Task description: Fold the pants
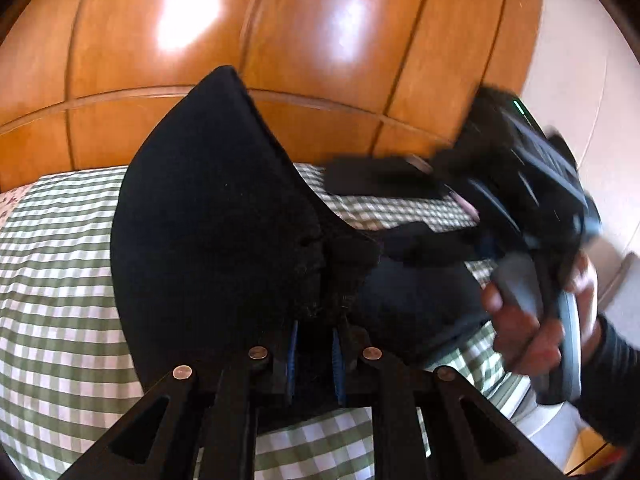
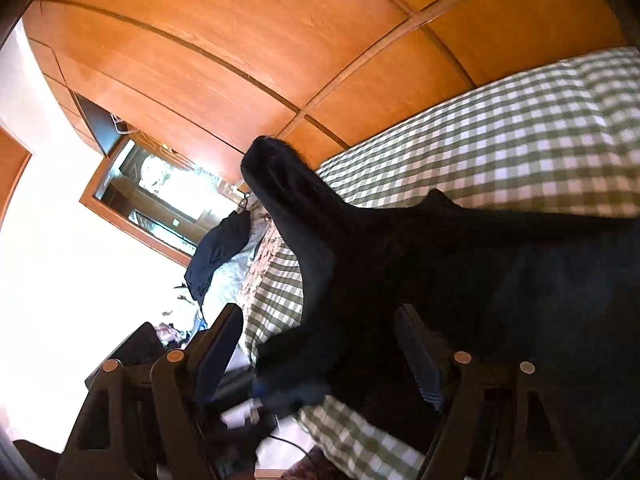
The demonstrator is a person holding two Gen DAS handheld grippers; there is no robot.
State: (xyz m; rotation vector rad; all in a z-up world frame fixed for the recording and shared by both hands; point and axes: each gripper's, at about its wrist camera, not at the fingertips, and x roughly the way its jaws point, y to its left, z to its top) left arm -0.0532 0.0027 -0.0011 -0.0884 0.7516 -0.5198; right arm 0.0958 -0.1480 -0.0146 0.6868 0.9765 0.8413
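Left claw clamped on pants; right claw spread wide.

My left gripper (image 1: 314,360) pinches a bunched fold of the black pants (image 1: 208,216), lifting it above the green checked bedcover (image 1: 52,264). My right gripper (image 2: 320,344) stands open, pants between its fingers, unclamped. Beyond: wooden wardrobe (image 1: 280,40).

Black tongs (image 1: 314,360), blue pads, dark sleeve (image 1: 612,384)

Motion is blurring the right gripper (image 1: 380,216); black pants (image 1: 208,216) are hiding the left gripper's fingertips.
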